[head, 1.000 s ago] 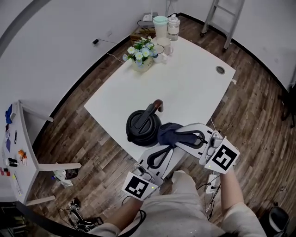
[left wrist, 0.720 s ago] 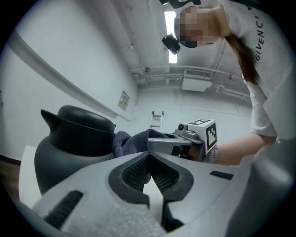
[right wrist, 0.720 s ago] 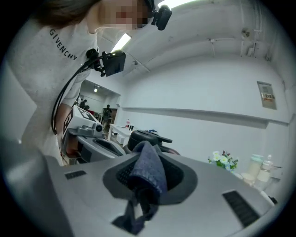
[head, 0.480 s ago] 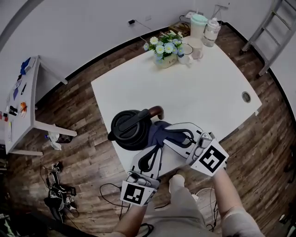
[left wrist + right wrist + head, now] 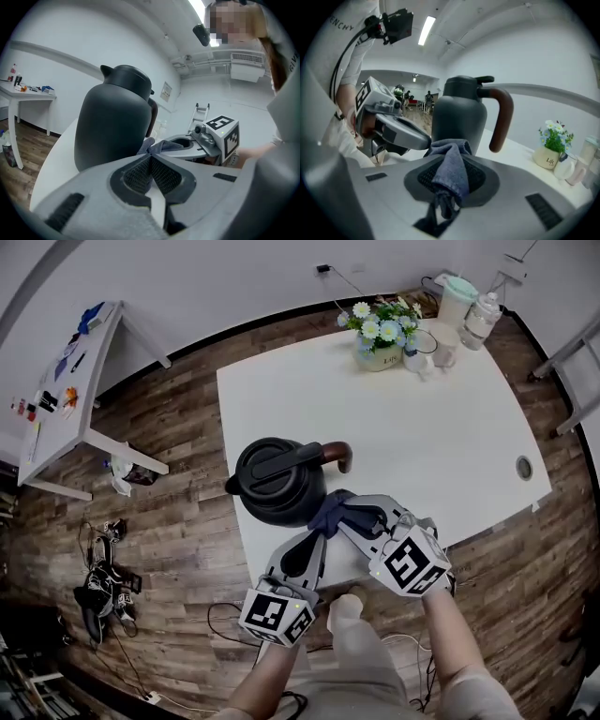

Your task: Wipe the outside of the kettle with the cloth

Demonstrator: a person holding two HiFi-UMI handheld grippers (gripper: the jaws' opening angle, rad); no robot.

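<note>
Cloth (image 5: 450, 169) pinched between right gripper (image 5: 451, 183) fingers (image 5: 482, 176).

"What's different?"
"The right gripper (image 5: 341, 518) sits closer to the kettle (image 5: 278, 479) than before, and the cloth (image 5: 328, 513) bunches smaller against its side."
"Else?"
"The view swings round."

left gripper (image 5: 150, 161), jaws together, near kettle (image 5: 113, 125)
</note>
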